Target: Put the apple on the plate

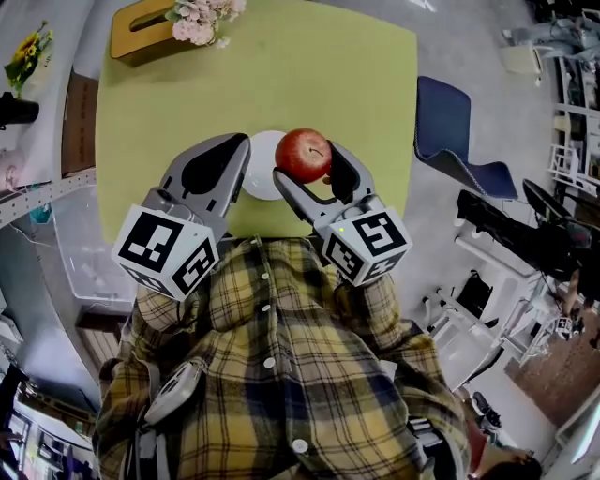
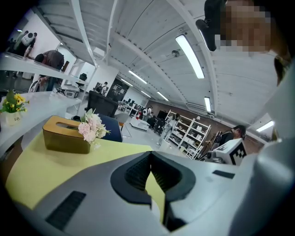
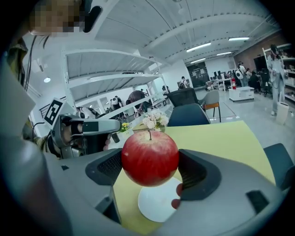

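Nearest the head camera: plaid shirt (image 1: 281, 375), both marker cubes just ahead of it.

Right gripper (image 1: 309, 171): jaws clenched on the apple (image 3: 150, 157), one pad on each flank, stem up. Grip looks centred; the fruit sits level between the pads.

Left gripper (image 1: 240, 155): jaws drawn together, nothing between them. Its own view shows only a thin wedge of yellow table through the pads. Its tip lies over the plate's left edge in the head view; I cannot tell whether it touches.

Plate (image 3: 156, 205): white, bare, directly below and slightly beyond the apple in the right gripper view. In the head view the apple covers the plate's right side. The apple appears held above the plate, not resting on it; the exact gap cannot be read.

Table (image 1: 281, 75): yellow-green top, plate near its front edge.

Beyond the plate, at the far left corner of the table: tan tissue box (image 1: 141, 28) with pale pink flowers (image 1: 202, 19) just beside it. Well apart from the work.

Status: pick-up done, carry essentially done, apple over target. Remaining, by my reading: lower onto the plate centre, release the jaws, back away. Risk: round fruit may roll on the shallow plate if dropped off-centre.
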Motion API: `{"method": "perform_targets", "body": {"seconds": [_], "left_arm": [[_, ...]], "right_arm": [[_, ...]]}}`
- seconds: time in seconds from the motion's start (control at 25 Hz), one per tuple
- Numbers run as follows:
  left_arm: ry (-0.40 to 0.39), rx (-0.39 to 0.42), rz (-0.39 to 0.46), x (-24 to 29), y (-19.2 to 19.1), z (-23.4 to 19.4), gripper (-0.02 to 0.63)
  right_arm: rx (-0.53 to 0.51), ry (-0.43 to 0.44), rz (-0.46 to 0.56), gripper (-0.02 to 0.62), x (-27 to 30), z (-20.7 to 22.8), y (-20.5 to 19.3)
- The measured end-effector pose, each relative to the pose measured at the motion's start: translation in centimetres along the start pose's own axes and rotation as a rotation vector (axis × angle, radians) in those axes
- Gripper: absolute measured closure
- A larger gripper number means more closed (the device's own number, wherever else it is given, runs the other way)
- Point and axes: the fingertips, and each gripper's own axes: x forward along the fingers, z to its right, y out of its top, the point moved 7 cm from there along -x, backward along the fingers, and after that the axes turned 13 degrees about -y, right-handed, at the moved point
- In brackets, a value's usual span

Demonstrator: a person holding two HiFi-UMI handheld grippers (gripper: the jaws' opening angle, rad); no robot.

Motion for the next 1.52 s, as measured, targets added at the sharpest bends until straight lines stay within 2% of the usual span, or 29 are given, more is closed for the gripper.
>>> {"method": "perform_targets", "body": {"seconds": [0.24,0.4,0.68,0.8,1.04,1.52], "left_arm": [[0.013,-0.03,-0.038,0.9,-2.6,-1.5,0.598],[0.032,-0.04,-0.033,1.1,-3.6,-1.9,0.598],[0.08,-0.082,-0.033,0.5,-5.5,-2.6,0.598],[0.095,-0.094,-0.037,0.5,-6.1,-1.9,0.598],[0.109,-0.107,-0.036,0.6,-6.7,-1.8,0.598],[0.137,-0.118,-0.036,-0.5,-8.0,-3.0,0.598]], "right_arm": [[-0.047,0.005,-0.053,0.229,2.9,0.6,-3.3],[-0.065,0.003,-0.079,0.229,4.1,0.7,-5.4],[-0.104,0.011,-0.077,0.229,6.3,0.9,-9.5],[-0.159,0.003,-0.047,0.229,6.3,1.2,-10.4],[-0.17,0.014,-0.026,0.229,6.9,1.5,-11.7],[-0.21,0.027,-0.066,0.229,9.0,0.5,-14.1]]}}
